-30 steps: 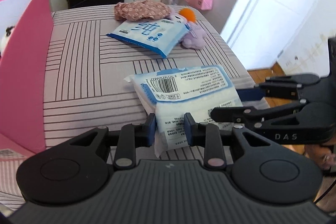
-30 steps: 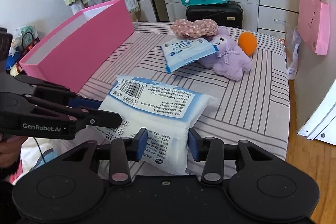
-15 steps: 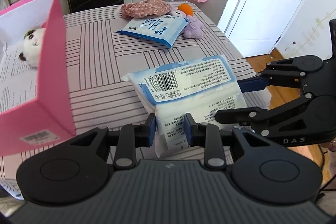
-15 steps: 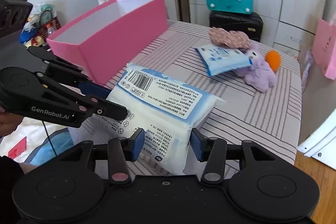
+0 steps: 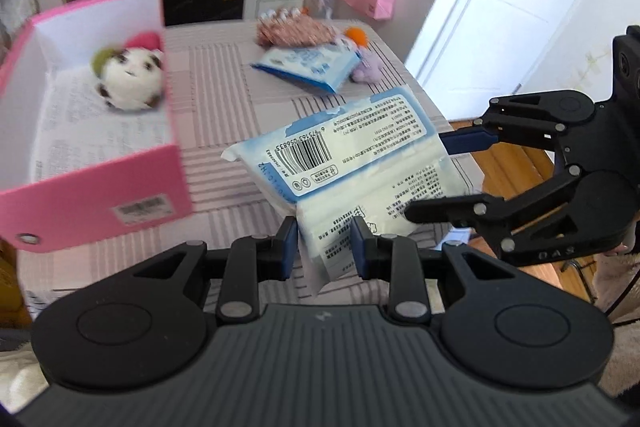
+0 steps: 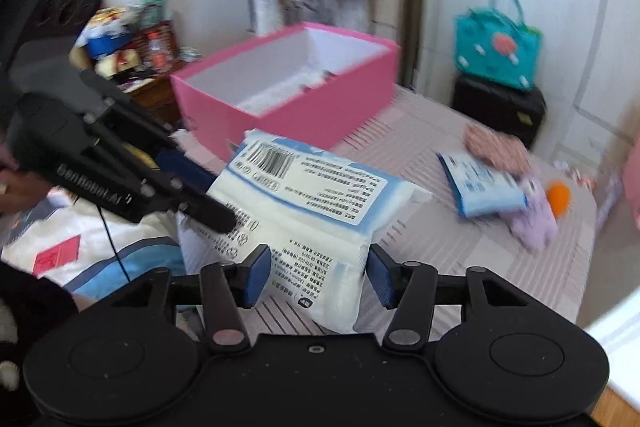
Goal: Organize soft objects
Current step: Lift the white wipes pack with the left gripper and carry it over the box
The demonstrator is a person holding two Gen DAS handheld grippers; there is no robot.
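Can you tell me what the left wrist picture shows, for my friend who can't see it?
The left gripper pinches a white and blue tissue pack lifted over a striped bed, while the right gripper, its jaws opening, reaches around the pack's far end. Left of it, a pink box holds a round plush toy.

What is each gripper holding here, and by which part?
Left gripper pinches the tissue pack by its near bottom corner. Right gripper straddles the pack's other end, jaws opening, pads apparently off it.
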